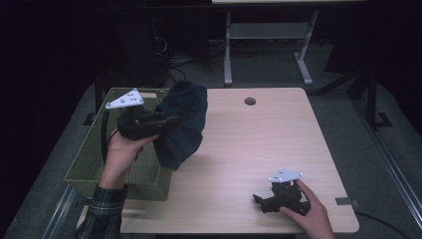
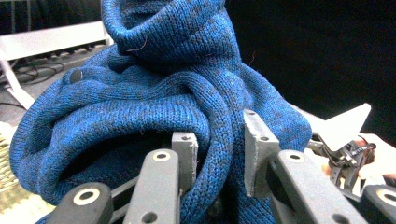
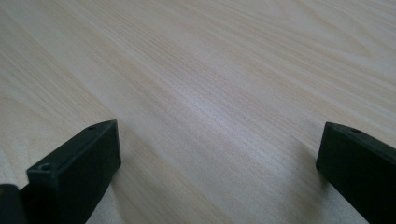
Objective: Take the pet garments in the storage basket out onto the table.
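From above, the left gripper (image 1: 171, 119) holds a blue knit (image 1: 181, 124) at centre left, hanging over the counter (image 1: 259, 149) beside a green basket (image 1: 89, 164). The right gripper (image 1: 259, 199) rests at lower right.

Left gripper view: the fingers (image 2: 184, 154) pinch a fold of knit (image 2: 140, 93).

Right gripper view: its fingers (image 3: 77, 163) stand wide apart over bare counter (image 3: 210, 84).

I am looking into a dim lab or office workroom: beyond the light wooden counter (image 1: 259, 149) with its cable hole (image 1: 250, 101) stand a grey metal desk frame (image 1: 268, 45), tangled cables (image 1: 174, 59) and grey carpet (image 1: 348, 109).
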{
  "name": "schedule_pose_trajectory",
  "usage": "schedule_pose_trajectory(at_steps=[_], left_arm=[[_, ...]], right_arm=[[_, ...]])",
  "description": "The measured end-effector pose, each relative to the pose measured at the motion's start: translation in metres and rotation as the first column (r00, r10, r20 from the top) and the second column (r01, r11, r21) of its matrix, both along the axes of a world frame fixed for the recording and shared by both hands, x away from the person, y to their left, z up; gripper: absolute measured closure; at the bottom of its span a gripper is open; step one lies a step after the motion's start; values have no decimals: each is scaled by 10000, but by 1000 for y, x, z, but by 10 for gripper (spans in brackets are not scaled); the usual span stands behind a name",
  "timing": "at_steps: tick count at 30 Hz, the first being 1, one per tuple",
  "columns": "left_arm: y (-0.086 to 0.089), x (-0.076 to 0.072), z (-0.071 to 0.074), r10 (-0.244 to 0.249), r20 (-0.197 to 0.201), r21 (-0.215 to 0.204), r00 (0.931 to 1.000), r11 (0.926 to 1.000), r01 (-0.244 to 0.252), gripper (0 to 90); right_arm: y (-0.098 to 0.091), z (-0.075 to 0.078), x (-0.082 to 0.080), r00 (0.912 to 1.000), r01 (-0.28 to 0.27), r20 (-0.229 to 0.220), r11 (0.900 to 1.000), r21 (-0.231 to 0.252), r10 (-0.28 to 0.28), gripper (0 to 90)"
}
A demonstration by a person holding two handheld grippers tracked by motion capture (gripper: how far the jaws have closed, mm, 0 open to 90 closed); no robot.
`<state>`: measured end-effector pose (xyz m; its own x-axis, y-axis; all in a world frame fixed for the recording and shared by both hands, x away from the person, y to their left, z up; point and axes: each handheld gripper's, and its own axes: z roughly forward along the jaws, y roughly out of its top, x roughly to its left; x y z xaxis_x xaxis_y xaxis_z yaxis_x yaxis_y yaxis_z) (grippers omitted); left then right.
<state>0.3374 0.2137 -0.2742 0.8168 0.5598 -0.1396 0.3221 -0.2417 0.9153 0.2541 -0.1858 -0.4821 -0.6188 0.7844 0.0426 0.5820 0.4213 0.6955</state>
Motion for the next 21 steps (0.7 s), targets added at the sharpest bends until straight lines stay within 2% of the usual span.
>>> schedule_pose_trajectory(at_steps=[13,19,21], left_arm=[[-44,3,-8,-771,-159,316,9969,9965,775,701],[-69,6,-17,-1212,-396,357,9918,9918,1226,701],[-78,8,-22,-1333,-459,522,9900,9894,1357,701]], right_arm=[[0,0,0,10000,-12,30,10000,-13,12,0],[0,0,0,10000,-12,31,10000,-11,12,0],[0,0,0,10000,-10,24,10000,-9,10,0]])
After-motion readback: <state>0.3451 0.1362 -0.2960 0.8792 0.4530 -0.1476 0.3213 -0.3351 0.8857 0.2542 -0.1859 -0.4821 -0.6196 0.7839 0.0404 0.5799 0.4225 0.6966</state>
